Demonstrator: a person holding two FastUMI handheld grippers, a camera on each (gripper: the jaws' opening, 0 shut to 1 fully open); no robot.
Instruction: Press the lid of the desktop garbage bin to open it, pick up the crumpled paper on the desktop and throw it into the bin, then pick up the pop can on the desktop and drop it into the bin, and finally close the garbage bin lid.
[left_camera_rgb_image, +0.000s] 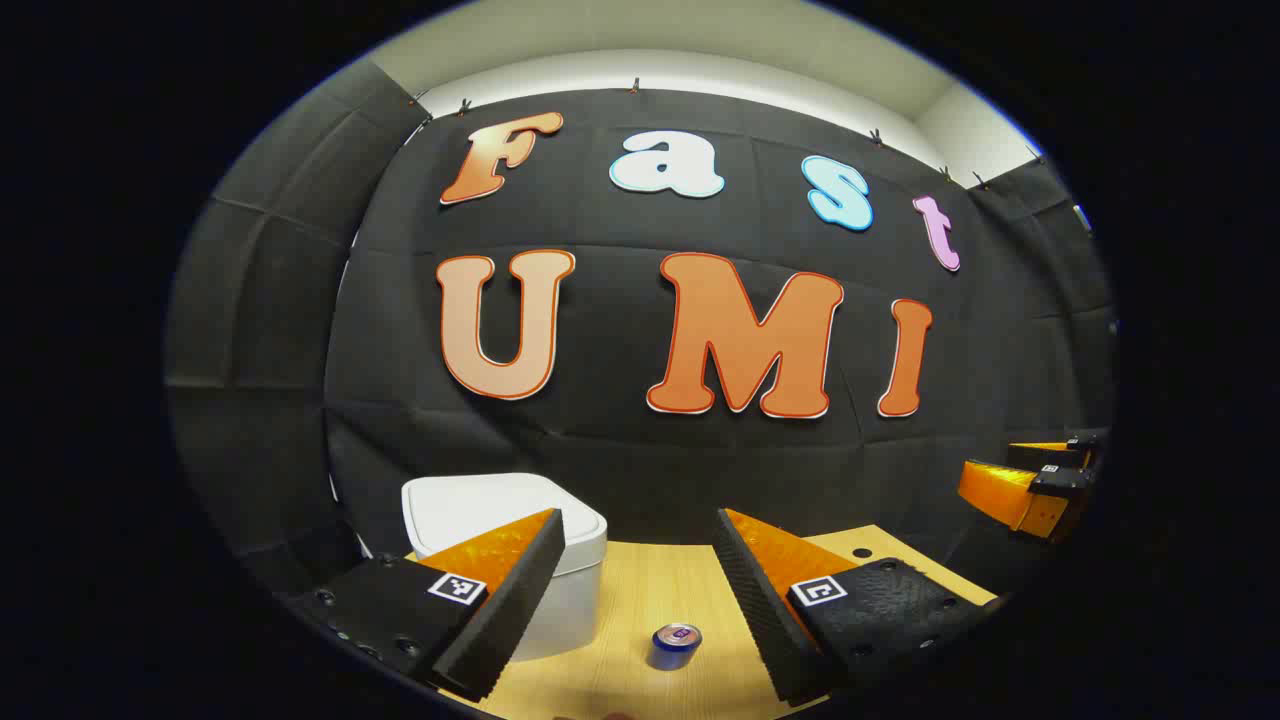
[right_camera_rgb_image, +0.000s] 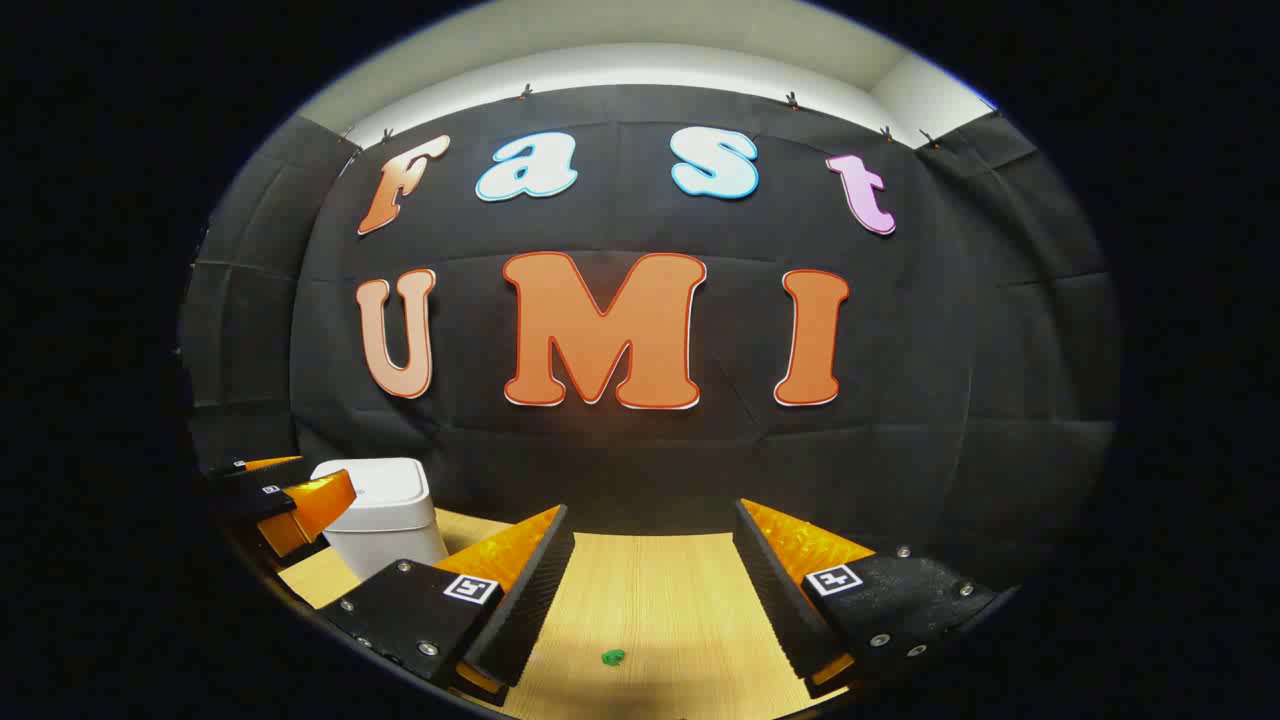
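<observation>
Wooden desktop (right_camera_rgb_image: 660, 590) shows between the spread fingers of both tools; I hold nothing. Left gripper (left_camera_rgb_image: 635, 600) is wide open, with the pop can (left_camera_rgb_image: 676, 645) standing between its fingertips and the white garbage bin (left_camera_rgb_image: 575, 580) just left, lid shut. Right gripper (right_camera_rgb_image: 650, 590) is equally open above a small green scrap (right_camera_rgb_image: 613, 657). Judged step: opening not yet done. Next, I press the lid (left_camera_rgb_image: 480, 505) from above.
</observation>
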